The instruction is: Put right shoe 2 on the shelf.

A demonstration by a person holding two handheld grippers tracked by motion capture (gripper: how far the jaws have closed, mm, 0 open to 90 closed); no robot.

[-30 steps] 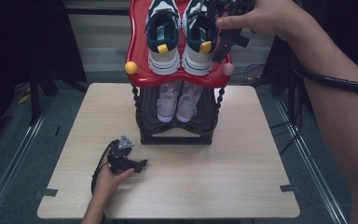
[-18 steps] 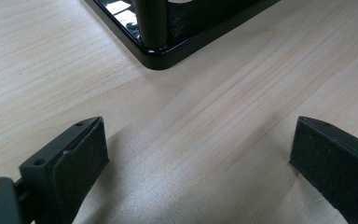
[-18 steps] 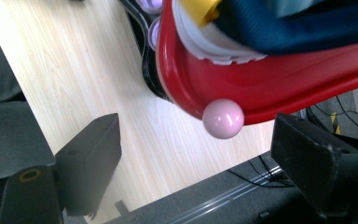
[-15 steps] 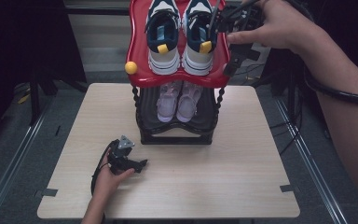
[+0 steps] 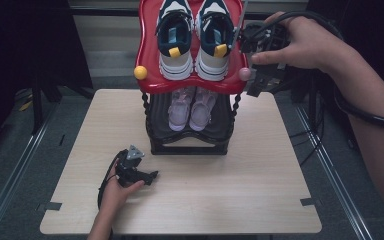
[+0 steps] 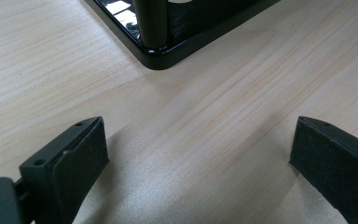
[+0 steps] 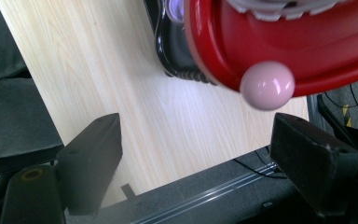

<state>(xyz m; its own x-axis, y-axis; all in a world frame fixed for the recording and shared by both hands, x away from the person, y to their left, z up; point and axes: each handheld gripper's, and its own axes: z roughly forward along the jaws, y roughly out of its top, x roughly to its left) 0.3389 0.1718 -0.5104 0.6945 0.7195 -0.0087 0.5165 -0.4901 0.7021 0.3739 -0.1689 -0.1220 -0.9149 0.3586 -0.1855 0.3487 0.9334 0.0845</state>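
A two-tier shoe rack stands at the table's far middle. Its red top shelf (image 5: 147, 55) carries a pair of navy-and-white sneakers (image 5: 212, 37) with yellow tags. The black lower shelf (image 5: 222, 127) holds a pair of pale pink shoes (image 5: 190, 107). My right gripper (image 5: 256, 82) is held high beside the red shelf's right edge, open, with the pink corner ball (image 7: 267, 85) just beyond its empty jaws (image 7: 196, 144). My left gripper (image 5: 150, 176) rests on the table in front of the rack's left corner, open and empty (image 6: 196, 149), and faces the black base corner (image 6: 161, 51).
The wooden table (image 5: 260, 175) has bare room in front of and beside the rack. A yellow ball (image 5: 140, 72) marks the red shelf's left corner. Black cables (image 5: 325, 130) hang off the table's right side.
The right hand has drawn its gripper away from the right sneaker, rightward and toward the shelf's pink corner ball. The left gripper has not moved.
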